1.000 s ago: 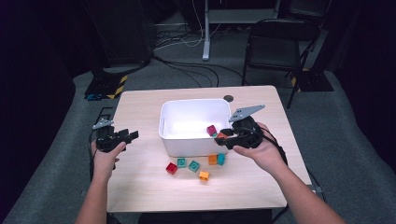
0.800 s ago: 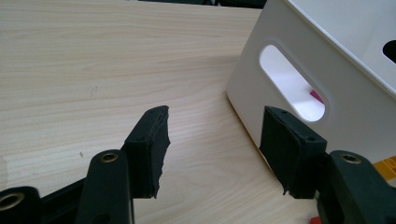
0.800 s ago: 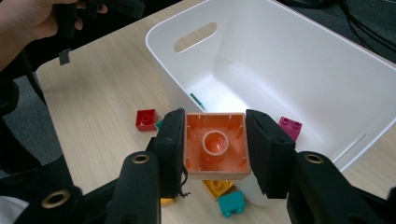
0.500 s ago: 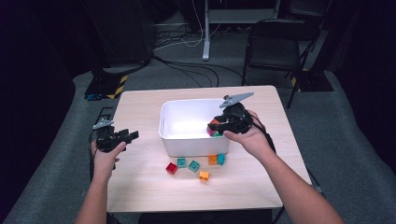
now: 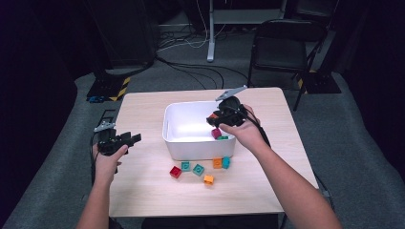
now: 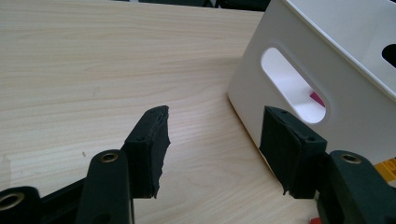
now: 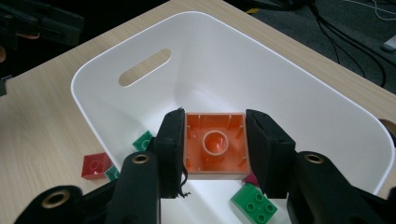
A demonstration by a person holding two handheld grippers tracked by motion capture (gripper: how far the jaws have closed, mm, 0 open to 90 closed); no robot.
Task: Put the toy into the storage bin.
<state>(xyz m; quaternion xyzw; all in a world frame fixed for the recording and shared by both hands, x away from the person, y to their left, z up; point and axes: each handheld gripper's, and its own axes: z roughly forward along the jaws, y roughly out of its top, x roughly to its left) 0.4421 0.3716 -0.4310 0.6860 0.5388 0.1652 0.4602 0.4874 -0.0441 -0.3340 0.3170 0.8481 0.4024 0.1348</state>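
Observation:
A white bin (image 5: 196,150) stands mid-table. My right gripper (image 5: 216,119) hangs over its right half, shut on an orange brick (image 7: 215,144) whose hollow underside faces the camera between the pads. Below it, a magenta brick (image 5: 216,133) and a green brick (image 7: 253,202) lie on the bin floor. Several loose bricks rest on the table in front of the bin, among them a red one (image 5: 175,172), a teal one (image 5: 198,169) and an orange one (image 5: 208,179). My left gripper (image 5: 131,138) stays open left of the bin, its jaws (image 6: 215,149) over bare wood beside the bin's handle slot (image 6: 294,88).
The wooden table (image 5: 143,191) has free room left of the bin and along its front edge. A black chair (image 5: 282,47) stands behind the table's far right corner. Cables run across the grey floor (image 5: 191,71) beyond it.
My right gripper has carried the orange brick from the bin's front right corner to over the bin's inside. The left gripper has stayed put.

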